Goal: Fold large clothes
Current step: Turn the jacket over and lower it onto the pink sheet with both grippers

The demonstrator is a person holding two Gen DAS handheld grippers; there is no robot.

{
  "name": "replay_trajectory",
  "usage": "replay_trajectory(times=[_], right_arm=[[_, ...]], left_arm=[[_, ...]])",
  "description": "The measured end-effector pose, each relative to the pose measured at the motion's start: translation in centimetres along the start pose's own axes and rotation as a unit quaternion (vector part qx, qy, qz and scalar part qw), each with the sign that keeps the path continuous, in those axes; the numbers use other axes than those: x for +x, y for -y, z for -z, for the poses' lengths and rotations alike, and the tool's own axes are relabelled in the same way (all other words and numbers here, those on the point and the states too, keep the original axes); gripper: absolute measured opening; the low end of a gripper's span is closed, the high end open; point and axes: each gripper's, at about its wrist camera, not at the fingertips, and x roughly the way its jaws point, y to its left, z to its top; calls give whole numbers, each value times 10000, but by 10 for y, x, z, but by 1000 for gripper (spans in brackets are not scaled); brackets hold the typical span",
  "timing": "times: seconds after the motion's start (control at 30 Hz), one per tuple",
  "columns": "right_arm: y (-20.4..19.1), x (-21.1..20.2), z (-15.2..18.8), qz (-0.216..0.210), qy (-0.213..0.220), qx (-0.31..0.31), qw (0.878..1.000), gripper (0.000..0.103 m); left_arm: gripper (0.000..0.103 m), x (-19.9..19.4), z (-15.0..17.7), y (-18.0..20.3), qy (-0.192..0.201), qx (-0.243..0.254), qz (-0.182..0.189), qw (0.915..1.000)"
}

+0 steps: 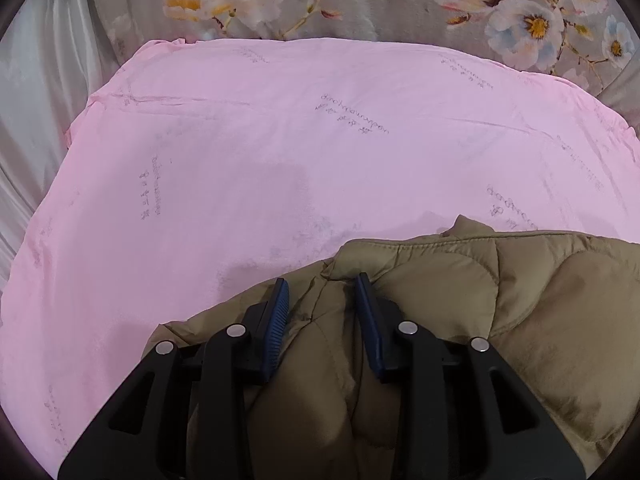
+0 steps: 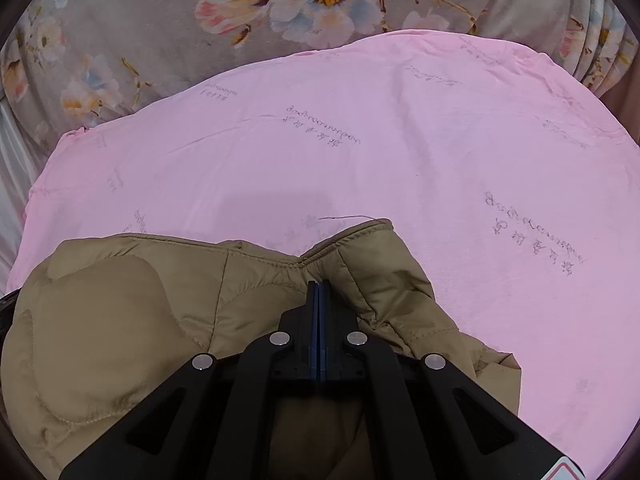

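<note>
1. Two grippers in my charge, both angled down over one olive-brown quilted puffer jacket (image 1: pixel 520 300) that lies bunched at the near edge of a pink printed bed sheet (image 1: pixel 280 152).
2. Left gripper (image 1: pixel 322 286): jaws part-way apart, a puffy fold of the jacket bulging up between the blue ribbed pads (image 1: pixel 276 320). The pads look pressed against that fold, so I read it as clamped on the jacket.
3. Right gripper (image 2: pixel 319 286): jaws fully together, blue pads meeting edge to edge. The tips sit on the jacket just below its stitched hem; whether a thin layer of fabric is pinched there I cannot tell.
4. Jacket position: directly beneath both grippers, its seamed edge just beyond the tips, most of the sheet bare ahead.
5. Surroundings: grey floral quilt (image 2: pixel 160 40) past the far edge of the sheet.
6. Step in hand, as I judge it: the jacket is being set down, still bunched, so folding has barely begun.
7. Next move calls for: a secure hold on both sides, then spreading the jacket flat across the open sheet before any fold.
</note>
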Motion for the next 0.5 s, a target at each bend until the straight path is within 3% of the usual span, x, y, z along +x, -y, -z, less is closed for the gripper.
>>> replay_trajectory(times=[0.5], right_arm=[[6, 3, -1, -235, 57, 199, 9995, 0]], left_arm=[[37, 0, 0, 1, 89, 25, -173, 9998]])
